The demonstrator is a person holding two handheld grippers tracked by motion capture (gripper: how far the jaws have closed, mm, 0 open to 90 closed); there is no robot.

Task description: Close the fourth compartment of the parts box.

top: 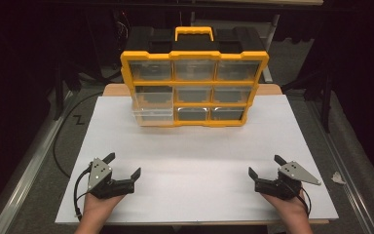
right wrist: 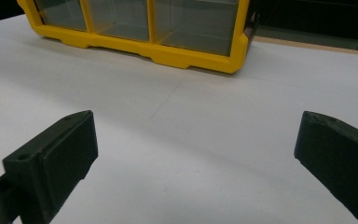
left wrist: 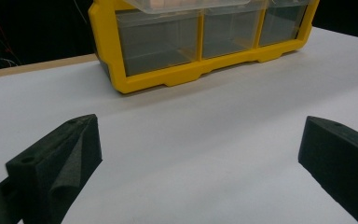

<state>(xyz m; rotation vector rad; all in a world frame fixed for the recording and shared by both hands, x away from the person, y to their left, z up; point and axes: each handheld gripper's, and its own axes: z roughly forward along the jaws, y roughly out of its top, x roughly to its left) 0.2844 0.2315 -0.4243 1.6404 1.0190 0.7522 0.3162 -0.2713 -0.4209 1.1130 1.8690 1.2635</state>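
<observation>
A yellow organiser case (top: 194,73) with clear drawers stands upright at the back of the white table (top: 195,151). Its middle-left drawer (top: 151,109) is pulled partly out toward me. My left gripper (top: 123,165) rests near the front left of the table, open and holding nothing. My right gripper (top: 267,164) rests near the front right, also open and holding nothing. In the left gripper view the case (left wrist: 200,42) is ahead beyond the wide-apart gripper (left wrist: 198,149). In the right gripper view the case (right wrist: 140,32) is ahead to the left of the gripper (right wrist: 196,144).
A black toolbox (top: 195,39) stands behind the case. A black cable (top: 61,141) loops over the floor left of the table. A crumpled bit of white paper (top: 337,178) lies on the floor at the right. White table surface stretches between the grippers and the case.
</observation>
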